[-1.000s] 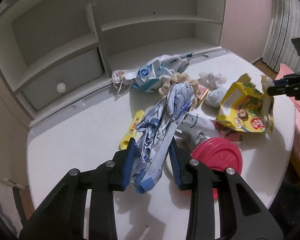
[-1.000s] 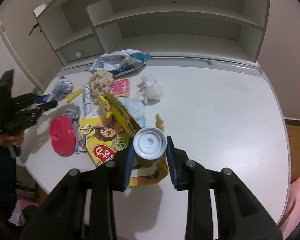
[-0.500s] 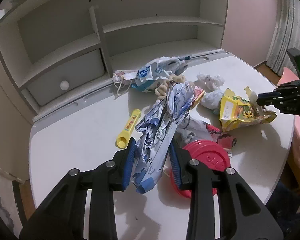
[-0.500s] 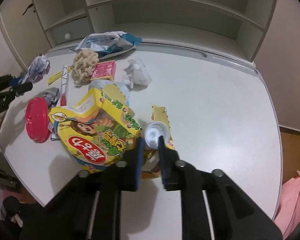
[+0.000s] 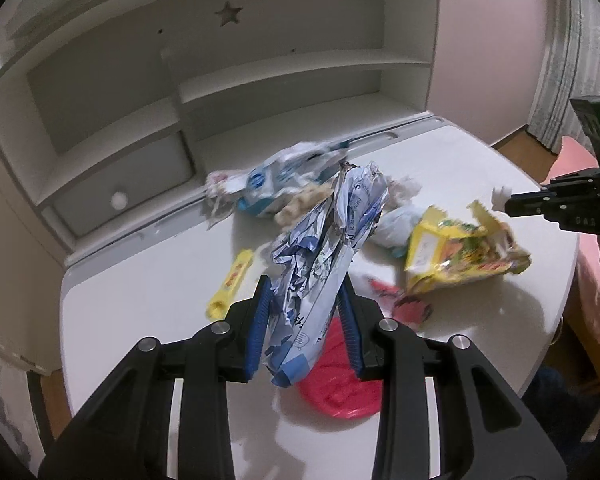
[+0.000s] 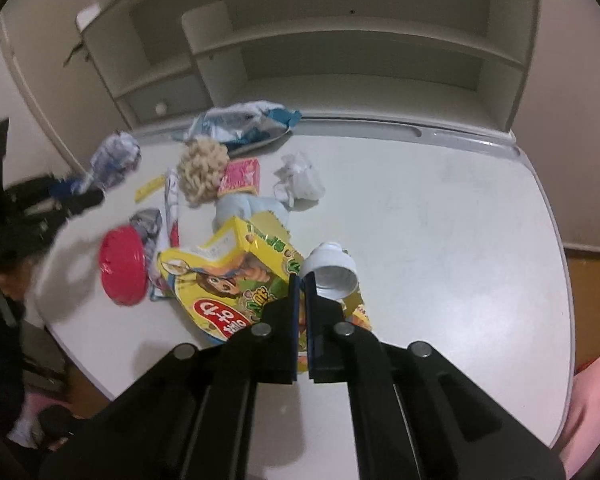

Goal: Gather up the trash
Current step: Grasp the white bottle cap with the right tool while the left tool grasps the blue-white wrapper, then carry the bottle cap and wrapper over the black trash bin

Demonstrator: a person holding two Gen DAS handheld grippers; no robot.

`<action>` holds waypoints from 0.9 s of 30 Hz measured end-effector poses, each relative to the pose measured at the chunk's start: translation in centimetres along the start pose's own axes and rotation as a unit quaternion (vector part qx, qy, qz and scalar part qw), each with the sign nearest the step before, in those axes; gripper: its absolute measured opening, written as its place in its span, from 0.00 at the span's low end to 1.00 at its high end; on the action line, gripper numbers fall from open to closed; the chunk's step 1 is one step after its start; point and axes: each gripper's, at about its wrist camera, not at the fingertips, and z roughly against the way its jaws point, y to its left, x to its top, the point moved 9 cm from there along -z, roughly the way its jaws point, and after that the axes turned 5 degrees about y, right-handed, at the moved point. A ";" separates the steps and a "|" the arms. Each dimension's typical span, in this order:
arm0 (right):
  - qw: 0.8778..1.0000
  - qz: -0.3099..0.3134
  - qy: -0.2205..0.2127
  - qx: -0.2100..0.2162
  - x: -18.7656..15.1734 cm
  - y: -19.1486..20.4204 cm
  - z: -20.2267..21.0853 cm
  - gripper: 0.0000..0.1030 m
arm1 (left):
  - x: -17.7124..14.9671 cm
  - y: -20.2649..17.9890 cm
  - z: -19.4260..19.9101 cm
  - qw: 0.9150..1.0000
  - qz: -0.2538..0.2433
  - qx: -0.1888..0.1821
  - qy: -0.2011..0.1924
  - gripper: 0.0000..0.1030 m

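Jaws of the left gripper (image 5: 305, 322) stay clamped on the crumpled blue-and-white foil wrapper (image 5: 327, 252), which stands up between the blue pads, its creased top flaring above the pile; compared with a moment ago the wrapper sits higher over the white surface (image 5: 148, 276) and the view is blurred with motion. Jaws of the right gripper (image 6: 300, 280) are now nearly closed, pinching the torn edge of the glossy yellow snack bag (image 6: 224, 280), where a second ago they stood wide around the white bottle cap (image 6: 329, 267); the cap now lies tipped just to the right of the fingertips, against the bag. The bag hangs crinkled, its lower side close to the surface. Near it lie a flat round red plastic lid (image 6: 123, 265), a knobbly beige sponge ball (image 6: 201, 168), a small pink carton (image 6: 241, 178), a wadded white tissue (image 6: 300, 178) and a thin yellow tube (image 5: 230, 284). A rumpled white-and-blue plastic bag (image 6: 244, 124) rests by the white shelf unit (image 6: 340, 52).
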 end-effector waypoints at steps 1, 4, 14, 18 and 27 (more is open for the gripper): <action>1.000 -0.002 -0.005 -0.005 0.0 -0.3 0.4 0.03 | 0.4 -0.9 0.0 1.000 -0.002 -0.007 -0.002 0.32; 1.000 -0.015 -0.020 -0.012 -0.5 -1.5 2.1 0.03 | 1.3 -3.7 -0.2 1.000 -0.021 -0.022 -0.006 0.32; 0.988 -0.129 -0.033 -0.075 -9.7 -13.2 8.4 0.03 | 5.3 -20.6 -2.9 0.986 -0.123 -0.115 -0.003 0.32; 0.975 -0.192 -0.037 -0.102 -15.7 -18.8 11.7 0.03 | 6.0 -28.7 -3.4 0.974 -0.167 -0.155 -0.002 0.32; 0.933 -0.323 -0.028 -0.154 -30.3 -28.4 16.3 0.03 | 3.6 -49.0 -5.2 0.929 -0.268 -0.253 0.025 0.32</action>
